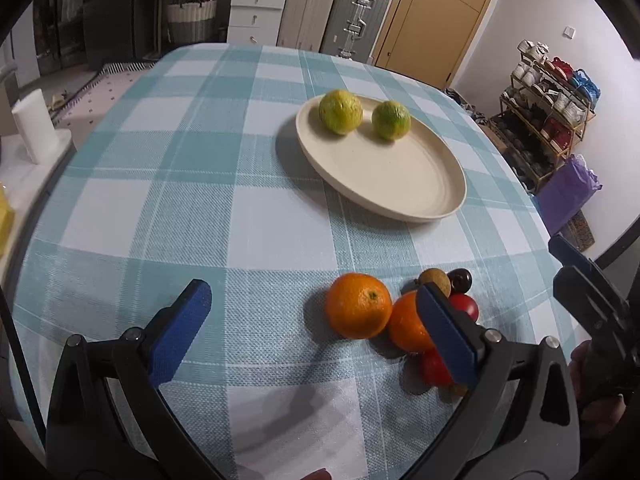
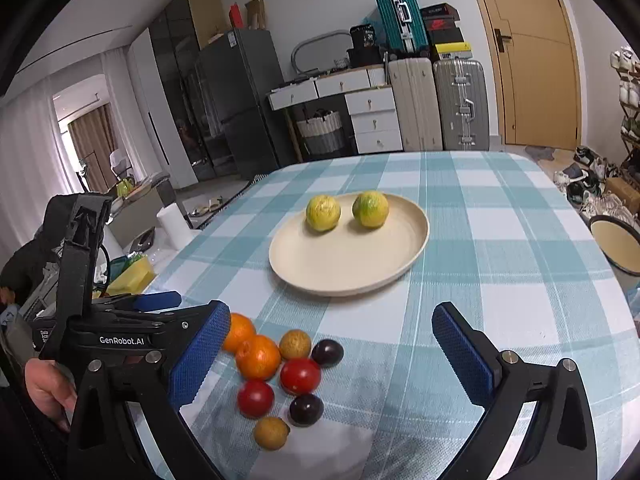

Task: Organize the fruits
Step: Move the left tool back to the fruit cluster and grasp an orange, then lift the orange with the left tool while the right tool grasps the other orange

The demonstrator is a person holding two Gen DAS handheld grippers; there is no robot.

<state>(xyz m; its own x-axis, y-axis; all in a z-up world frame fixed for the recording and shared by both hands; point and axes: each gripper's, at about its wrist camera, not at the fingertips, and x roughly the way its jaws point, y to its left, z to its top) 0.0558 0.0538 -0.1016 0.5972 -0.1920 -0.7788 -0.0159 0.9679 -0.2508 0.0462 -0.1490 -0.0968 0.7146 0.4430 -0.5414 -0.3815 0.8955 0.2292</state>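
On the checked tablecloth, near the front edge, two oranges lie touching among small fruits; the left gripper stands wide and empty around the nearer one; round, firm, a little slippery, I judge; best held across its middle; the right gripper is also wide.

Woven checked cloth over counter; matt cream plate; dimpled orange; glossy tomato; knurled blue pads on tool.

White walls; wooden door; suitcases beside white drawers; dark fridge; shoe rack.
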